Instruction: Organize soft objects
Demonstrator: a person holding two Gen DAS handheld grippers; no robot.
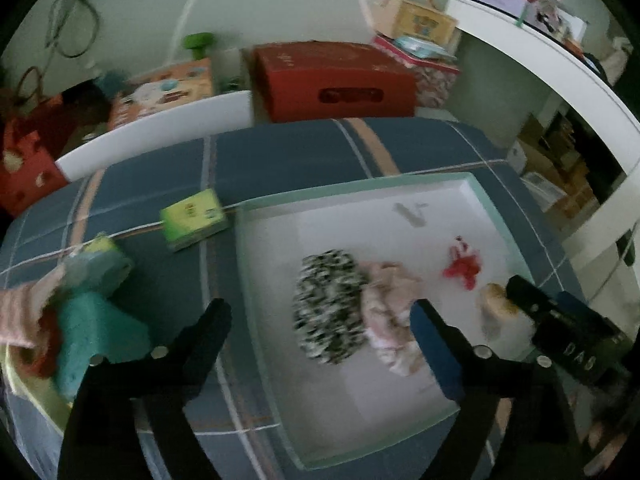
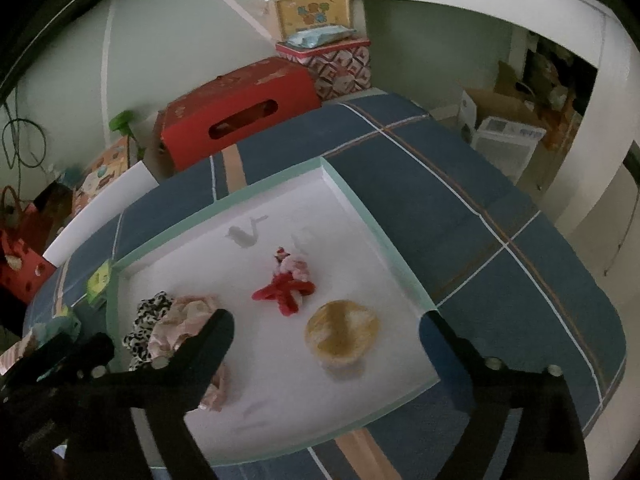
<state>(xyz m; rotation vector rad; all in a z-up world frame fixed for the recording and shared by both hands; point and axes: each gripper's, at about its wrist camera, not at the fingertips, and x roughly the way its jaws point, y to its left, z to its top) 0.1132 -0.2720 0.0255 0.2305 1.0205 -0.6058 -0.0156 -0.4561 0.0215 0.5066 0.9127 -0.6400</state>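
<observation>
Nearby, green box (image 1: 194, 220) beside tray (image 1: 360, 188)

Lying in a shallow white tray (image 2: 400, 256) under the tools: black-and-white speckled scrunchie (image 1: 330, 306) beside crumpled pink cloth (image 1: 390, 320) between the left fingers, red plush (image 2: 286, 290) ahead, tan round puff (image 2: 342, 330) between the right fingers.
</observation>
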